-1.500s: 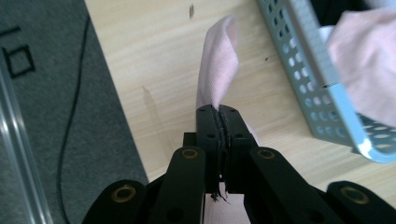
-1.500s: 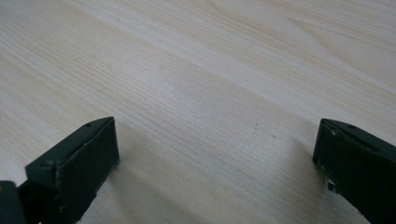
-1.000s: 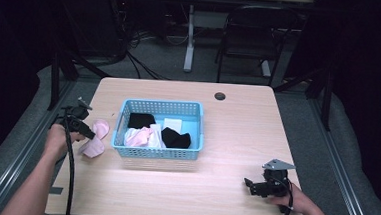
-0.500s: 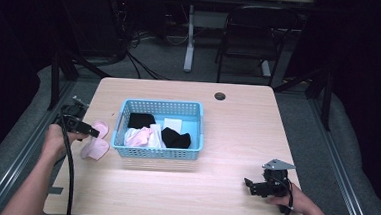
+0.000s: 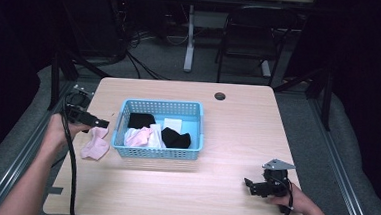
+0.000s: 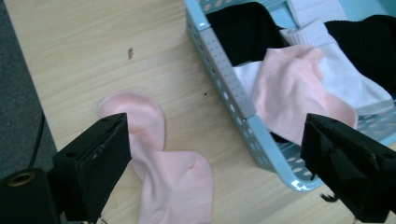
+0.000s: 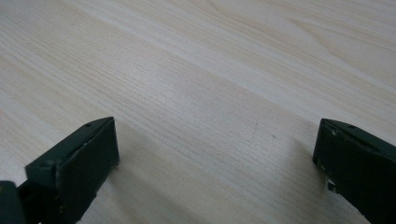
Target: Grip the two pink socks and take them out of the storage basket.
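Left gripper hangs above the left side of the table, and its jaws have just been opening: they stand wide apart now, nothing pinched between them. Below it, the pink sock lies flat on the wood, just beside the left wall of the light blue basket and outside it. In the left gripper view the same pink sock shows with a twist in its middle (heel end rounded, pointing away from the camera), sitting between the two black jaws in the picture but clear of both pads. The basket runs along to the right there, its perforated rim close to the sock; whether they touch I cannot tell.

Inside the basket: a second pink sock draped near the rim, a white sock alongside it, and black socks further back.

Over at the near right corner, the right gripper sits low by the table edge, held in the person's right hand. The right gripper view has its jaws spread wide over bare wood grain, holding nothing.
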Demonstrator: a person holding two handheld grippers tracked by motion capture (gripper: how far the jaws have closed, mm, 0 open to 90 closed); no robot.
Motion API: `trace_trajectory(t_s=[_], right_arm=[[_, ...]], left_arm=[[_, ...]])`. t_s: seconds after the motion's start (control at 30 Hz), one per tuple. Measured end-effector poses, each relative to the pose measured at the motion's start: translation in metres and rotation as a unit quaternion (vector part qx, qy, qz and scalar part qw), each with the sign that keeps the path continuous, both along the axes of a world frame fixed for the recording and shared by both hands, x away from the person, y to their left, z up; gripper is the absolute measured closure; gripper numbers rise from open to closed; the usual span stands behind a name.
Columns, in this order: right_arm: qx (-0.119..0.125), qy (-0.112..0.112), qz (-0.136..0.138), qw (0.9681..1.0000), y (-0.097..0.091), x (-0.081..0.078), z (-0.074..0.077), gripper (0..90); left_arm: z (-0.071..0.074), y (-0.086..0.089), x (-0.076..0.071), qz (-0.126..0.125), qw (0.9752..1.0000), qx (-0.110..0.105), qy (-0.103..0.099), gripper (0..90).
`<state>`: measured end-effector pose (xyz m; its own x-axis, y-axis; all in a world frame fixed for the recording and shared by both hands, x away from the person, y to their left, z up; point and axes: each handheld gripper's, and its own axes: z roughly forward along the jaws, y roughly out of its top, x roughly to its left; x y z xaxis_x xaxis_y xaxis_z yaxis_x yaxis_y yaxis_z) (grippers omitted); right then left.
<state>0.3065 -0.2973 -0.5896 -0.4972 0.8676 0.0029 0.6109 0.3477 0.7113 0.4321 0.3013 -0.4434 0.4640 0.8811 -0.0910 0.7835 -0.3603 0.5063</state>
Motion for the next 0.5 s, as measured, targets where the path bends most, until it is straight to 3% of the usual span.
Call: trace_trajectory(t_s=[0.23, 0.5], right_arm=[[-0.004, 0.001, 0.000, 1.0000, 0.000, 0.000, 0.001, 0.0], [-0.002, 0.002, 0.002, 1.0000, 0.000, 0.000, 0.000, 0.0]], left_arm=[[-0.002, -0.025, 0.003, -0.031, 0.9995, -0.001, 0.000, 0.1], [-0.009, -0.052, 0.009, -0.056, 0.9984, -0.002, 0.001, 0.0]])
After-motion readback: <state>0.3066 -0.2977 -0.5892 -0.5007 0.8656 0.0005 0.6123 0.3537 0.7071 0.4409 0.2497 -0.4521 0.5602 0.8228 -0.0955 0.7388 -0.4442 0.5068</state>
